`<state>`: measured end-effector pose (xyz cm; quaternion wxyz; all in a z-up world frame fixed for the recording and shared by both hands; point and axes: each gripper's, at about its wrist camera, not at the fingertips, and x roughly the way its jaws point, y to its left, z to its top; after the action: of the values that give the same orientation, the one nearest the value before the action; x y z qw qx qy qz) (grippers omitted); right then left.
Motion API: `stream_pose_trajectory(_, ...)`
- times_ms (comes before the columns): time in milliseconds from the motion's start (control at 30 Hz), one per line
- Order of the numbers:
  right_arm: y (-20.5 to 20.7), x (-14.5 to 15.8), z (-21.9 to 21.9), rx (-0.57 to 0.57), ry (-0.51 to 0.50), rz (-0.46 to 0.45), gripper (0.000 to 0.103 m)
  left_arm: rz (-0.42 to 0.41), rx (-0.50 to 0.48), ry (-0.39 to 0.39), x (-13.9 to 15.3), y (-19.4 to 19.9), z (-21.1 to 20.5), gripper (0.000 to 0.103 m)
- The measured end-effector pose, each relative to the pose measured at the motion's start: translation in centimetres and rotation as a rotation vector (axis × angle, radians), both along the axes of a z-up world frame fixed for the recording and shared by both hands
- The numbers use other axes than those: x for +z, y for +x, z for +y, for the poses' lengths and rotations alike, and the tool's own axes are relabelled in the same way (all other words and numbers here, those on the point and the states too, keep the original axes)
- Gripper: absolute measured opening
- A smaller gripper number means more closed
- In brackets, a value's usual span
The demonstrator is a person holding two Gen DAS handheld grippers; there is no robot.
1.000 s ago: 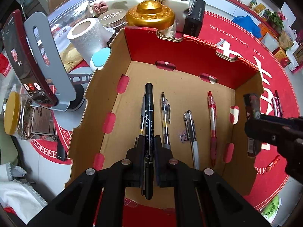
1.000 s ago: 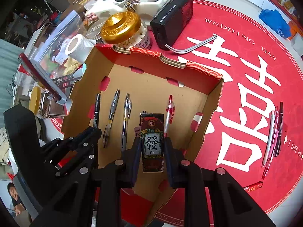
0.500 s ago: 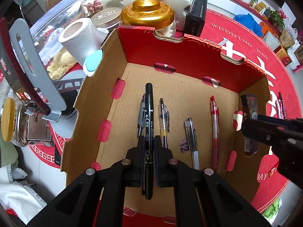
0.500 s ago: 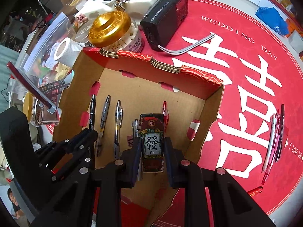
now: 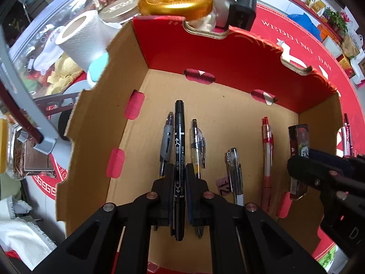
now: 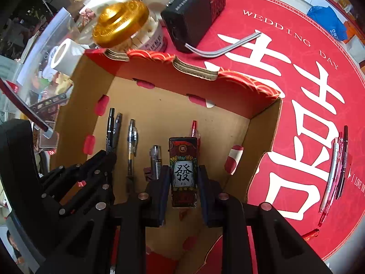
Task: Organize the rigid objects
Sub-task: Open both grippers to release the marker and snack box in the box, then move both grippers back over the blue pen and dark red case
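The left gripper [image 5: 179,182] points down into the cardboard box [image 5: 91,137], its jaws pinching a black marker [image 5: 179,159] that runs lengthwise between them, cap end ahead of the fingertips. Just left of the claw on the box floor lies a grey-grip pen [image 5: 167,141], just right of it a clear pen [image 5: 198,143] — further right a second clear pen [image 5: 235,171], then a red pen [image 5: 267,153].

The right gripper [image 6: 183,178] also aims down into the box, its jaws clamped on the two long sides of a small decorated box [image 6: 183,171] bearing a large Chinese character, held upright between the pads. To the left of this claw lie the clear pens; the red pen's tip shows just beyond the held box. Well off to its right, outside the cardboard wall, a bundle of pens [image 6: 335,166] rests on the red mat [image 6: 296,91] — ahead, past the far wall, a gold-lidded jar [image 6: 121,22] and a black radio [image 6: 194,16]
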<state>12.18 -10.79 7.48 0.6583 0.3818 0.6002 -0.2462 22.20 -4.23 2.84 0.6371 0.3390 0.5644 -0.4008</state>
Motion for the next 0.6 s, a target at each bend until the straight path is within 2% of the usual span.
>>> stream_pose_trajectory(67,-0.1,-0.3,0.0,0.001,-0.006,0.008,0.025,0.006,-0.023,0.006,-0.5,-0.3,-0.2,0.014)
stream_pose_trajectory(100,-0.1,-0.4,0.0,0.005,-0.006,0.008,0.025,0.004,-0.034,0.014,-0.8,-0.5,-0.3,0.034)
stream_pose_trajectory(133,0.0,-0.4,0.0,0.011,-0.007,0.006,0.027,0.003,-0.036,0.018,-0.9,-0.6,-0.4,0.071)
stream_pose_trajectory(167,0.0,-0.2,0.0,0.018,-0.023,0.002,0.034,0.003,-0.033,0.016,-0.9,-0.6,-0.3,0.087)
stream_pose_trajectory(200,0.0,0.3,0.1,0.022,-0.050,-0.003,0.066,0.005,-0.025,0.001,-0.8,-0.6,-0.2,0.102)
stream_pose_trajectory(233,-0.1,1.1,0.2,0.025,-0.084,-0.033,0.083,0.012,-0.011,-0.023,-0.5,-0.5,-0.1,0.103)
stream_pose_trajectory(300,0.0,2.6,0.4,0.045,-0.147,-0.052,0.083,0.033,0.007,-0.038,-0.5,-0.2,0.0,0.103)
stream_pose_trajectory(433,-0.7,4.8,0.5,0.067,-0.177,-0.081,0.083,0.075,0.018,-0.039,-0.4,-0.3,-0.4,0.103)
stream_pose_trajectory(600,-6.4,7.1,-0.6,-0.045,-0.236,-0.046,0.083,0.086,-0.010,-0.079,2.2,-2.7,-1.2,0.103)
